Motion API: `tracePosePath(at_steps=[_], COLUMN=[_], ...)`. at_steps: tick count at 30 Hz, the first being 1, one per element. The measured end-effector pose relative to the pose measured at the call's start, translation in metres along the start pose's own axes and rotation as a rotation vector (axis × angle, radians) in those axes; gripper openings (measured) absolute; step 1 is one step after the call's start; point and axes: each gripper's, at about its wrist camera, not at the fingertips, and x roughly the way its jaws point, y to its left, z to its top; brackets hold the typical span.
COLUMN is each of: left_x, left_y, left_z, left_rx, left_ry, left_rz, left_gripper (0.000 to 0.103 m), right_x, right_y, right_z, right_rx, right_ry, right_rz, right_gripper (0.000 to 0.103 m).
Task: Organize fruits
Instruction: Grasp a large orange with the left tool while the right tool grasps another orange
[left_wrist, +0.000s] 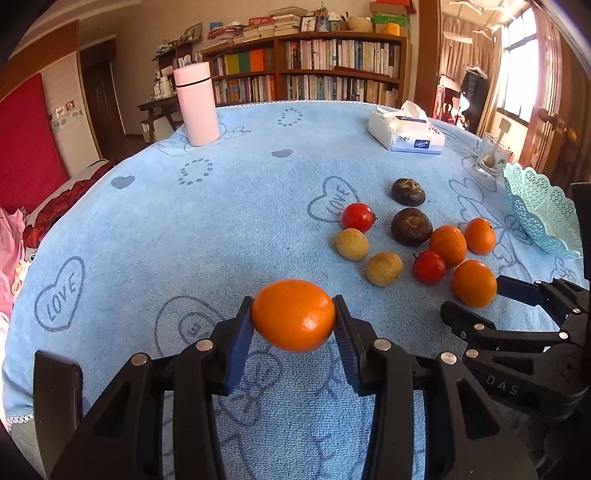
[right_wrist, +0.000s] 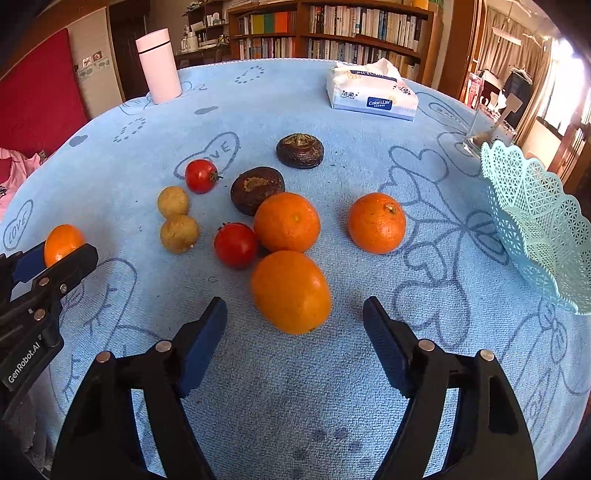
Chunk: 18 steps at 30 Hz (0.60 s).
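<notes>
Orange (left_wrist: 293, 314) lies crosswise, clamped by left fingers (left_wrist: 242, 332); right fingers (right_wrist: 205, 339) gape empty.

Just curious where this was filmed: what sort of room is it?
Most likely a home living room or study: full bookshelves line the back wall, and a table under a blue towel-like cloth holds a tissue pack.
</notes>
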Motion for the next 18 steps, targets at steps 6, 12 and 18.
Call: tracePosePath(at_steps=[6,12,18], left_x=[0.003,0.002,0.000], left_y=[0.003,-0.004,-0.015], left_z=[0.001,0.003,0.006], left_rx=[-0.005,0.008,0.034], left_ry=[0.007,0.006,0.001], left_rz=[0.005,0.004,0.002], left_gripper=[0.043,0.043,0.043], right_x=[0.002,-0.001,-0.009], right_y=[0.004,0.005,-0.006], right_z=[0.002,0.002,-0.002], right_rx=[-0.010,-0.026,-0.001], right_ry=[-0.016,-0.033,-0.041], right_rz=[0.015,0.008,0.018], right_gripper=[0.056,0.041,0.041])
